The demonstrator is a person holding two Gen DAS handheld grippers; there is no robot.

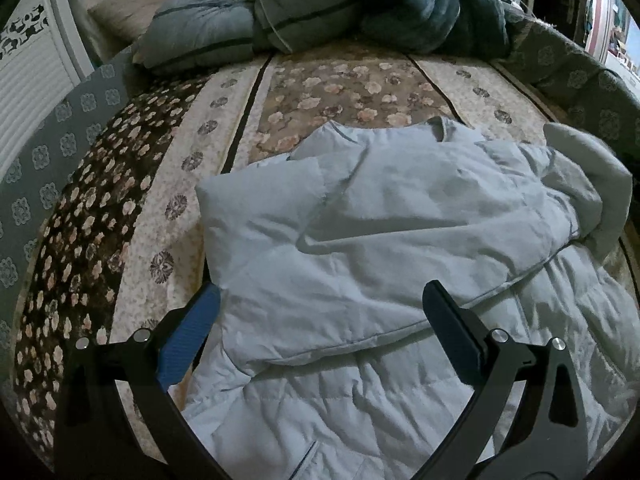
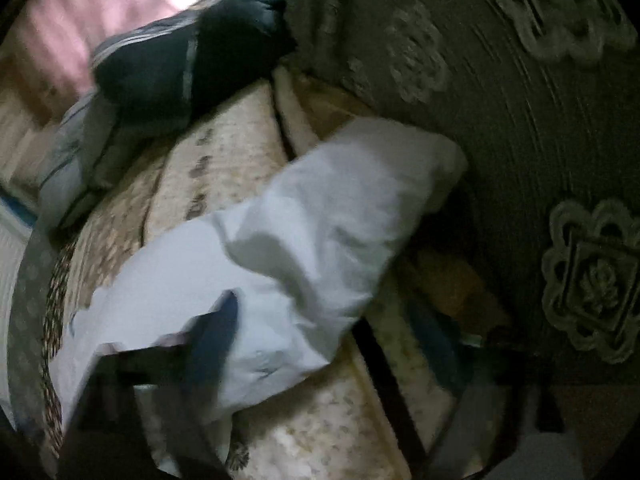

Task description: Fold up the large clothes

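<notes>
A pale blue quilted puffer jacket lies on the flower-patterned bed cover, toward the right half of the bed in the left wrist view. One sleeve is folded across the jacket's body, ending toward the left. The other sleeve stretches out to the right, toward the dark embossed bed surround that borders the bed on that side. Behind the jacket, at the far end of the bed, sits a heap of grey striped bedding. The left tool hangs over the jacket's near part, its left finger past the jacket's left edge. The right tool is over the outstretched sleeve.
</notes>
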